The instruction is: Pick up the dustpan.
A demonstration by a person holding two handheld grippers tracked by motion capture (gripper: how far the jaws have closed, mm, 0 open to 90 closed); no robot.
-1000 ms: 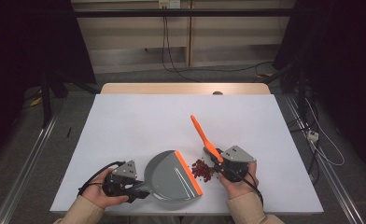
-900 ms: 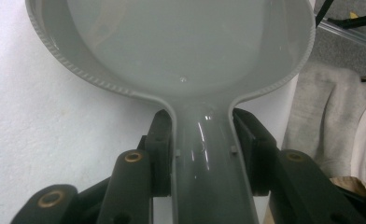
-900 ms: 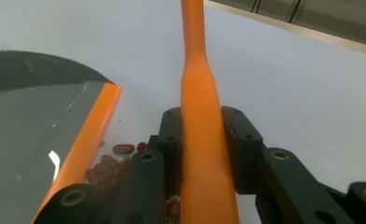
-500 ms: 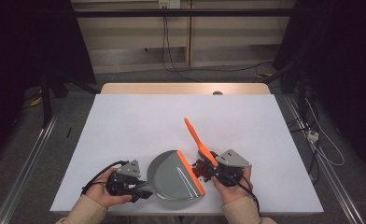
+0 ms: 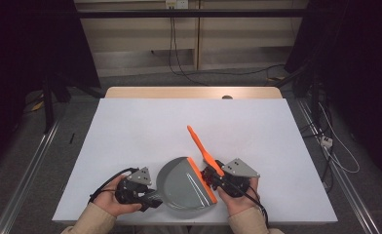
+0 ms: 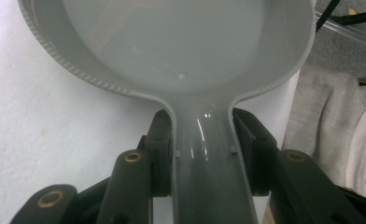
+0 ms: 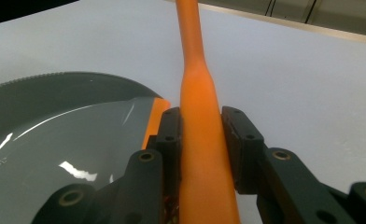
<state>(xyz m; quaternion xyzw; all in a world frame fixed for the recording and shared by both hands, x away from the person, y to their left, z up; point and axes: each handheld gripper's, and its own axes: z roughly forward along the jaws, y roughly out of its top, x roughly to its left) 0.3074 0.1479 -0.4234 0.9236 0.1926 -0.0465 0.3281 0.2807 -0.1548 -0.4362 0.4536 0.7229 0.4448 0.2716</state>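
Sweeping the red bits into the dustpan

The left hand-held gripper [image 5: 152, 199] clamps the handle of the grey dustpan [image 5: 185, 184], which lies flat on the tabletop [image 5: 130, 131]. The right hand-held gripper [image 5: 212, 176] grips the orange brush [image 5: 202, 149], its head down at the dustpan's orange lip, handle angled up and away. The small red bits [image 5: 208, 176] sit right at that lip. The sweep seems nearly done; next, likely a short push across the lip, dustpan held steady.

Grey dustpan [image 5: 181, 183]; orange brush [image 5: 202, 148]
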